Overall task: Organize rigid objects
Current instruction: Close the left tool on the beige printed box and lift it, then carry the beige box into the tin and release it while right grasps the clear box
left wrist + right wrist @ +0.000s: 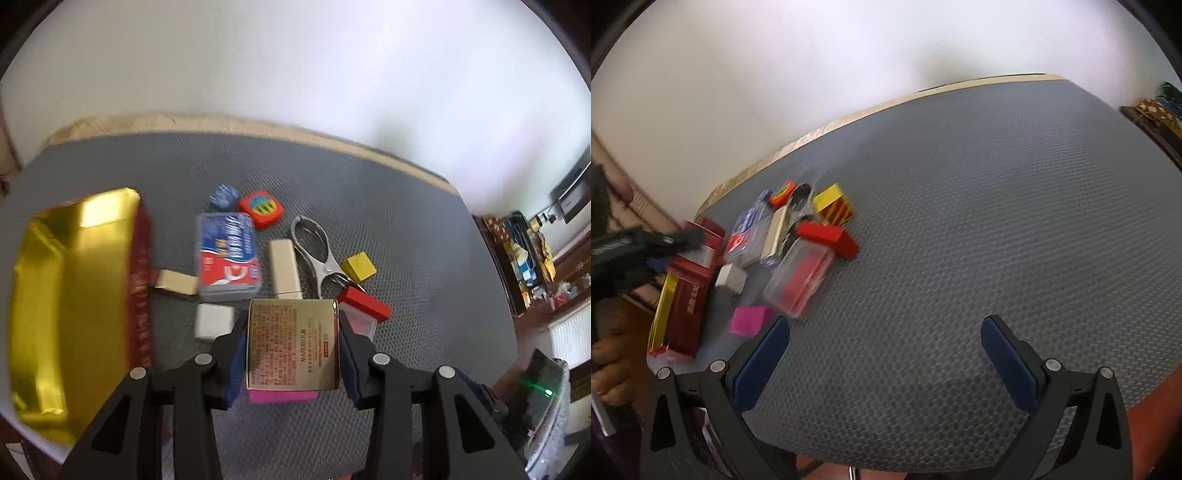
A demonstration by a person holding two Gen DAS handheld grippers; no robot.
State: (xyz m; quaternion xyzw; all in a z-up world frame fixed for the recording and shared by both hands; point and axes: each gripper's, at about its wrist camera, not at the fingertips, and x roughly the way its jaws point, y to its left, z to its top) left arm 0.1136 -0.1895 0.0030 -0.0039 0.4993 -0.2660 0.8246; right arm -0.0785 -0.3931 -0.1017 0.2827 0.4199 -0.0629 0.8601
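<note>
Your left gripper [293, 345] pinches the gold printed rectangular box [293, 343] in its jaws, above the grey textured table [406, 229]; your right gripper's [884, 363] jaws are spread, empty.

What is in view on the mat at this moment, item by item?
Gold box: one, printed, held in the left gripper.
Tray: one, gold inside, red wall, left.
Floss box: one, blue and red, centre.
Round case: one, red, far centre.
Blue cube: one, beside the round case.
Clip: one, metal, centre.
Yellow block: one, right of the clip.
Red block: one, on a clear case.
White cube: one, near the tray.
Pink block: one, nearest.
Mat: grey.
Left gripper: shut on the box.
Right gripper: open, empty.
</note>
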